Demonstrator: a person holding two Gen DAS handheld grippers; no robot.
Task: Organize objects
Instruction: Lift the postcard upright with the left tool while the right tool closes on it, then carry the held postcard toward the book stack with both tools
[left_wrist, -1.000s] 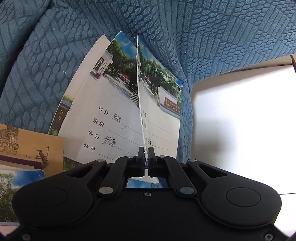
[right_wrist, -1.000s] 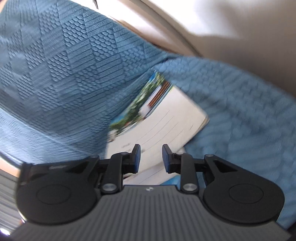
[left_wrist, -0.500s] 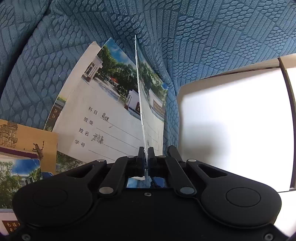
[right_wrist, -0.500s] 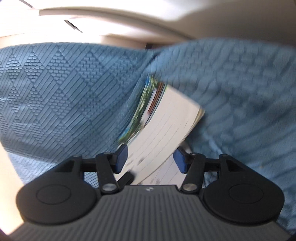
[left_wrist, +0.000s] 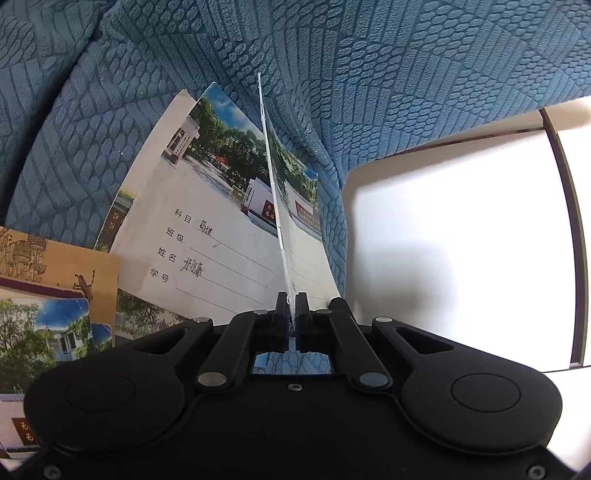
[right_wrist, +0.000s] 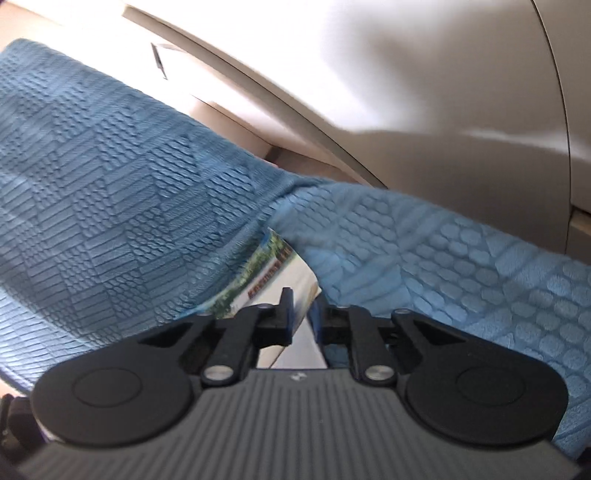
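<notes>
L gripper (left_wrist: 291, 312) clamped on edge of upright notebook (left_wrist: 275, 192), w/ another notebook (left_wrist: 207, 236) flat beneath on blue cover (left_wrist: 332, 74); tan booklet (left_wrist: 62, 266) far left. R gripper (right_wrist: 306, 317) pinched narrow on notebook corner (right_wrist: 273, 284), against blue fabric.

I saw blue textured sofa fabric (left_wrist: 369, 74) filling the background, a bright white panel (left_wrist: 461, 240) at right, and a beige wall (right_wrist: 424, 74) behind.
</notes>
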